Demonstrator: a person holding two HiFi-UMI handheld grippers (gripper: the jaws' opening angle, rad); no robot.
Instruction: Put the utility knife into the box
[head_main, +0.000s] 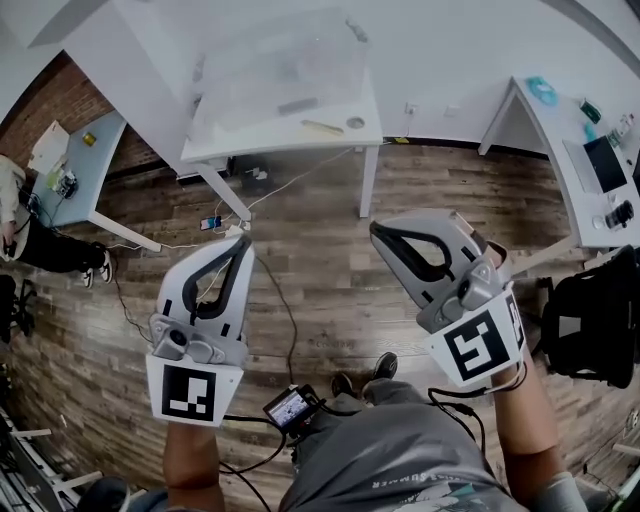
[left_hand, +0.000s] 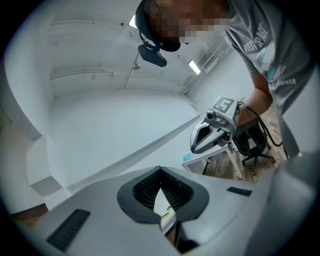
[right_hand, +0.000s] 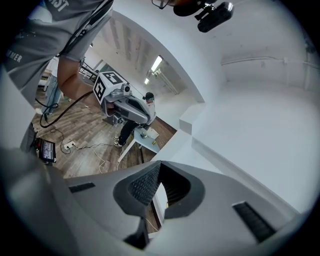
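A clear plastic box (head_main: 285, 60) stands on the white table (head_main: 240, 145) at the far side of the head view. A thin yellowish object (head_main: 322, 127), likely the utility knife, lies on the table near its front edge, beside a small round thing (head_main: 355, 123). My left gripper (head_main: 243, 242) and right gripper (head_main: 376, 230) hang over the wooden floor, short of the table, tips pointing toward it. Both are shut with nothing between the jaws. In the gripper views, the left gripper (left_hand: 160, 171) faces the right gripper (left_hand: 212, 131), and the right gripper (right_hand: 159, 165) faces the left gripper (right_hand: 127, 106).
A white desk (head_main: 560, 140) with a dark screen and small items runs along the right, with a black chair (head_main: 590, 320) beside it. A pale blue table (head_main: 75, 170) and a seated person (head_main: 40, 245) are at the left. Cables (head_main: 280, 290) trail over the floor.
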